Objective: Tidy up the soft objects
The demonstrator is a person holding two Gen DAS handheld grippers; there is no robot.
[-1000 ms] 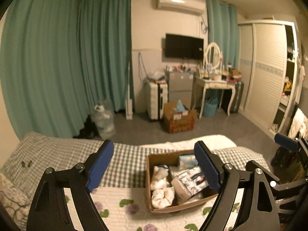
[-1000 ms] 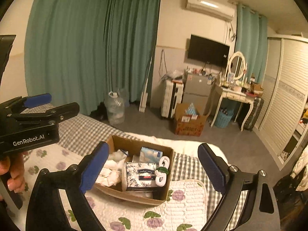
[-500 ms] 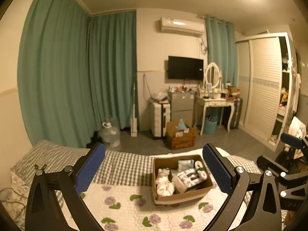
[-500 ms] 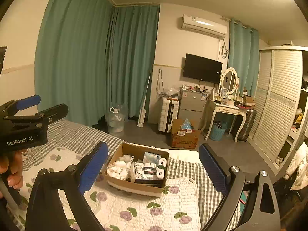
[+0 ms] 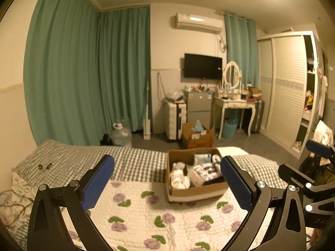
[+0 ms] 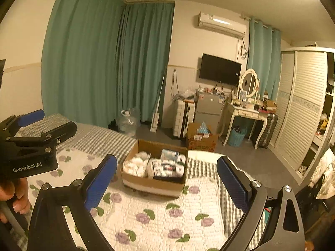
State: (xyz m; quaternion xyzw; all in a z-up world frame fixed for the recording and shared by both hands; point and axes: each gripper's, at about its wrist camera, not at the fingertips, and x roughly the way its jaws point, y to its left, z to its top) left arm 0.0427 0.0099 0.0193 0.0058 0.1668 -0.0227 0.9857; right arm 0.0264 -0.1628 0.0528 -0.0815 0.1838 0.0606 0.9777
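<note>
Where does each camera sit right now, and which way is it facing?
Left wrist: on the left gripper, facing across the bed at the cardboard box; open jaws show, and the right gripper at the right edge.
Right wrist: on the right gripper, facing the same box; open jaws, left gripper and a hand show.
Shared: box, flowered blanket, TV wall.

Teal curtains (image 5: 88,73) are hanging across the wall from nine to eleven o'clock, and an air conditioner (image 5: 197,23) is sitting high at twelve above a dark television (image 5: 202,66). Toward one o'clock a white dressing table (image 5: 235,104) is carrying an oval mirror (image 5: 231,77). A clear water jug (image 5: 121,134) is standing on the floor at eleven, and a louvred wardrobe (image 5: 289,87) is filling two o'clock.
</note>
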